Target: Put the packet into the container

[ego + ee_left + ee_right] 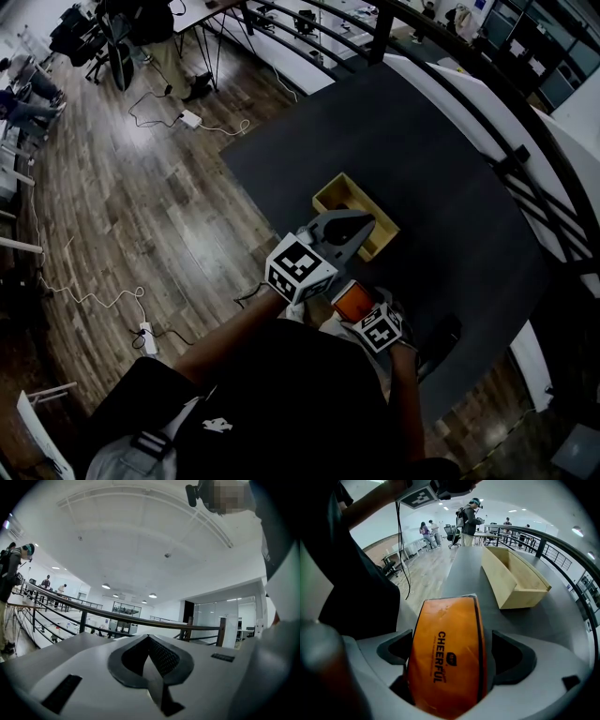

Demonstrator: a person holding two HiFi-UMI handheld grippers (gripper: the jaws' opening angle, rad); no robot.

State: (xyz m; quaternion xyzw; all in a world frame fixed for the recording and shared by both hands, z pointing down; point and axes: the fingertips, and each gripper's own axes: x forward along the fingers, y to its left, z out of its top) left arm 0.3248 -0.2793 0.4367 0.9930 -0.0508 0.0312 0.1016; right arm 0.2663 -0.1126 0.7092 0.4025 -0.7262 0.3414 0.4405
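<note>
Dark table [431,169] fills centre and right of the head view, wood floor [141,206] on the left with cables, curved railing [487,84] across the upper right. Open wooden box [325,198] sits mid-table, near frame centre, long and shallow. Left gripper [366,225] is just below the box in the head view, tip pointing at it. In the left gripper view its jaws are pressed together with nothing between them, and the camera is tilted up at the white ceiling and railing. Right gripper [452,641] is at lower centre of the head view, close to the person's body. Its jaws stand wide apart with the orange packet [445,667] between them, dark gaps showing at both sides of the packet, so no clear squeeze on it. Packet has black print reading CHEERFUL and fills the lower centre of the right gripper view. It is outside the box, which shows in the upper right of that view, apart from the packet. Whether the packet rests on the table cannot be told. Several people [469,520] stand far back, at top centre of the right gripper view.
</note>
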